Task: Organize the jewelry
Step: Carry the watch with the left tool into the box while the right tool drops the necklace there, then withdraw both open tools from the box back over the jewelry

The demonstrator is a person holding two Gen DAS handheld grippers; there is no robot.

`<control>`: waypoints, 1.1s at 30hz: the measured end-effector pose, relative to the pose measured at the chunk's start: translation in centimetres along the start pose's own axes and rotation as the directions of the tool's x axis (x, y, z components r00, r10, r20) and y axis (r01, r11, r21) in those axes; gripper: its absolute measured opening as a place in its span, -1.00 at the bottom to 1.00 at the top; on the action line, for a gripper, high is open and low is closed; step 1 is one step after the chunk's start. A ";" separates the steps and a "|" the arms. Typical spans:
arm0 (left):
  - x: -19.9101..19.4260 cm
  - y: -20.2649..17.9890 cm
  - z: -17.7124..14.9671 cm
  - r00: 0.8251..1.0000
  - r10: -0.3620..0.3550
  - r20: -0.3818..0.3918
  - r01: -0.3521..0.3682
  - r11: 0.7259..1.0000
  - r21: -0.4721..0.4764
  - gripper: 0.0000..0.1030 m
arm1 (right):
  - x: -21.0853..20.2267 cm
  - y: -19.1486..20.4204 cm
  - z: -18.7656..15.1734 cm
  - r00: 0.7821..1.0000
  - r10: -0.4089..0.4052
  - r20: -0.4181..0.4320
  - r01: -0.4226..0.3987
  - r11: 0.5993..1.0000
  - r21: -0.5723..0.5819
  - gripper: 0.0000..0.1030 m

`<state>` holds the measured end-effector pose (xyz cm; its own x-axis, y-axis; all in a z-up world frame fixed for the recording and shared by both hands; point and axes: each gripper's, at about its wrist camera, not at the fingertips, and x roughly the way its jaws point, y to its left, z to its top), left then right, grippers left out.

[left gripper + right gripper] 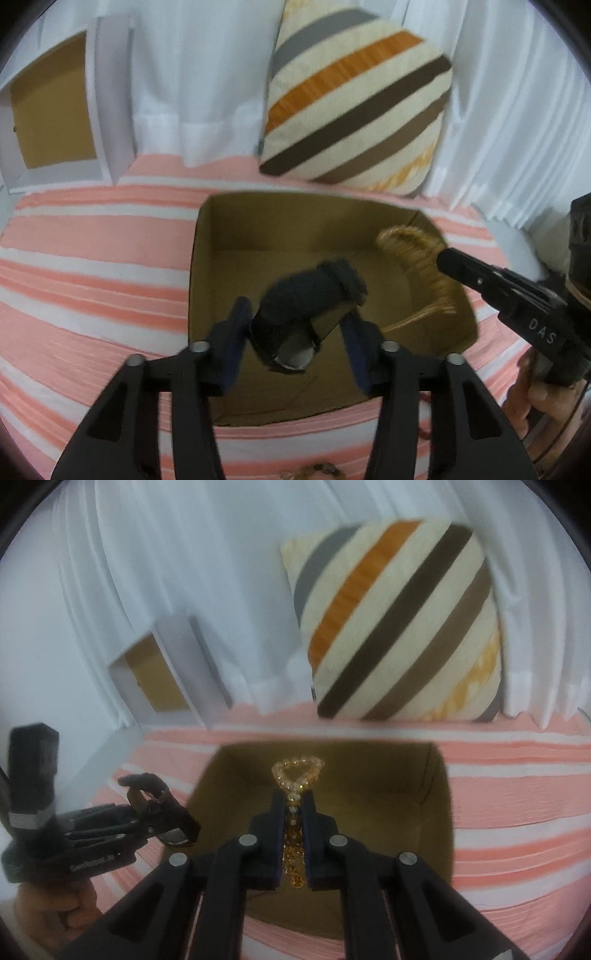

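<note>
Left wrist view: left gripper (295, 332) fingers wide, a black-strapped watch (308, 314) between them, contact with the pads unclear, over the open cardboard box (207, 280) on the pink-striped bed (92, 266); right gripper (447, 260) at the box's right, gold bead necklace (417, 258) at its tip, blurred. Right wrist view: right gripper (294, 823) fingers narrow, clamping the gold bead necklace (297, 771) above the cardboard box (439, 812); striped pillow (399, 624) behind against the white curtain (184, 554).
</note>
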<state>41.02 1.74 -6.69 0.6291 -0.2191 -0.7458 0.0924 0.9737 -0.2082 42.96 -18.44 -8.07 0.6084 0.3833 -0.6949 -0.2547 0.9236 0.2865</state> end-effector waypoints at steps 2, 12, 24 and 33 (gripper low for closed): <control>0.4 0.0 -0.5 1.000 0.011 0.004 -0.011 1.000 0.001 0.45 | 0.8 -0.2 -0.5 1.000 -0.027 -0.013 0.027 1.000 0.001 -0.47; -2.9 0.8 -3.0 0.996 0.064 0.060 -0.067 0.997 0.037 0.82 | -2.4 -0.9 -3.3 0.985 -0.166 0.048 0.165 0.986 0.020 0.36; -9.5 1.3 -14.7 0.996 0.057 0.061 -0.060 0.997 0.044 0.83 | -11.2 0.5 -13.9 0.950 -0.303 0.078 0.305 0.952 -0.013 0.36; -12.2 -1.3 -22.6 0.998 0.027 0.053 -0.034 0.992 0.123 0.83 | -15.8 1.2 -21.9 0.937 -0.347 0.046 0.349 0.937 -0.029 0.36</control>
<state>15.76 1.71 -11.59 0.6717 -0.1887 -0.7164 0.1657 0.9808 -0.1031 16.55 -23.46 -11.17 0.6930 0.0384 -0.7199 -0.0481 0.9988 0.0070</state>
